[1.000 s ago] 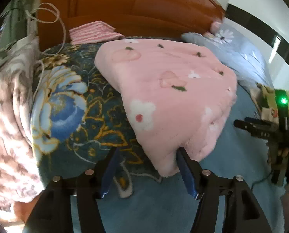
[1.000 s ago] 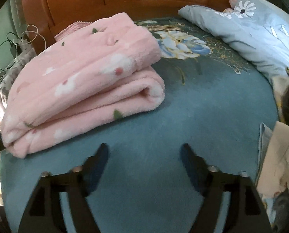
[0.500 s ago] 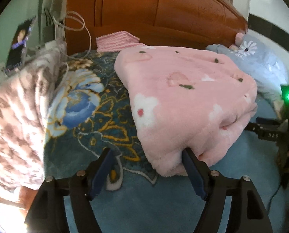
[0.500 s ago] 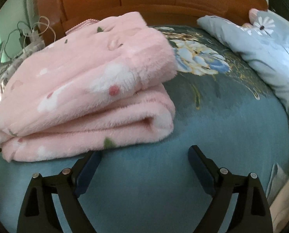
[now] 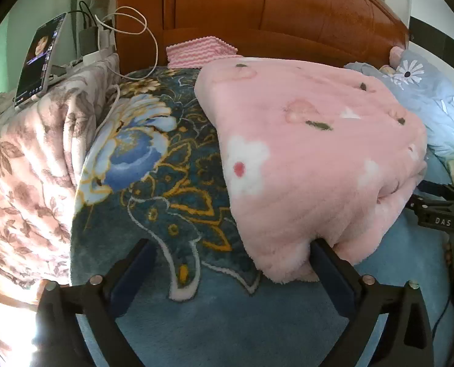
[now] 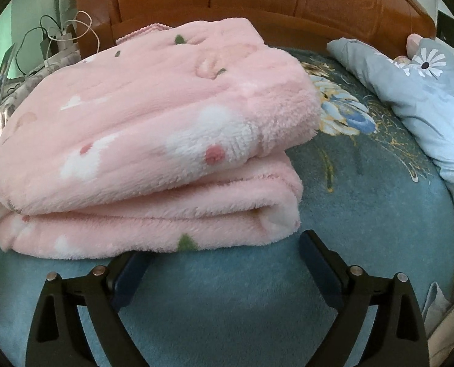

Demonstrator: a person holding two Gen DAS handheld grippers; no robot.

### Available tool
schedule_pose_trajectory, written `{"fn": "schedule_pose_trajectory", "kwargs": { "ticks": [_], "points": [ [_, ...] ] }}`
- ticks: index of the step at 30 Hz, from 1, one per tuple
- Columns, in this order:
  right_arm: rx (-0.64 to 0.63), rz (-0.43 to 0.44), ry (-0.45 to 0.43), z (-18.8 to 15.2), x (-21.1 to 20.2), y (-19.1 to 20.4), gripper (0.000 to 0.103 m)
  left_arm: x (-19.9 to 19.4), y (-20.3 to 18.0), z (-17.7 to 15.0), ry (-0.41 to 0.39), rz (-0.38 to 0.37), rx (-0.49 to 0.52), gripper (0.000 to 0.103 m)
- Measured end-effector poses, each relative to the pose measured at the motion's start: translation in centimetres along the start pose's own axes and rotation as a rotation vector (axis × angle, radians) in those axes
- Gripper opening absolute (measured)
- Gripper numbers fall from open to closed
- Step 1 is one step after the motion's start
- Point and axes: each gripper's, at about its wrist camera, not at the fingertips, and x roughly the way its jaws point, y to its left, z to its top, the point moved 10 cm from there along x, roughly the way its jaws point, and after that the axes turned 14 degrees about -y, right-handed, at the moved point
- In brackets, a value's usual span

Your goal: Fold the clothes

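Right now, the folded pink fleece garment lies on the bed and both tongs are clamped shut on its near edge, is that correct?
Not quite. The pink fleece garment does lie folded on the bed, but both tongs are open, not clamped. The right wrist view shows the right tongs spread at its near edge; the left wrist view shows the left tongs spread too.

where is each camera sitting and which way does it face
Left wrist: rides the left gripper, low over the bed, facing the headboard; its open fingers frame a corner of the folded pink garment, and the right gripper shows at the right edge.
Right wrist: rides the right gripper, facing the garment's folded edge; its open fingers show.
Shared: garment, bed, headboard, grey-blue pillow.
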Motion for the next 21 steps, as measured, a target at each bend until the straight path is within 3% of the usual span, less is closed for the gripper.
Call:
{"fn": "schedule_pose_trajectory", "kwargs": {
  "ticks": [12,21],
  "points": [
    [-0.075,-0.009,-0.025,0.3,-0.6,0.9,0.095,0.6,-3.5,-0.8,0.040,-0.100,0.127,0.103],
    [-0.087,-0.012,-0.027,0.1,-0.3,1.1,0.095,0.9,-4.0,-1.1,0.062,-0.095,0.157,0.103]
  ]
}}
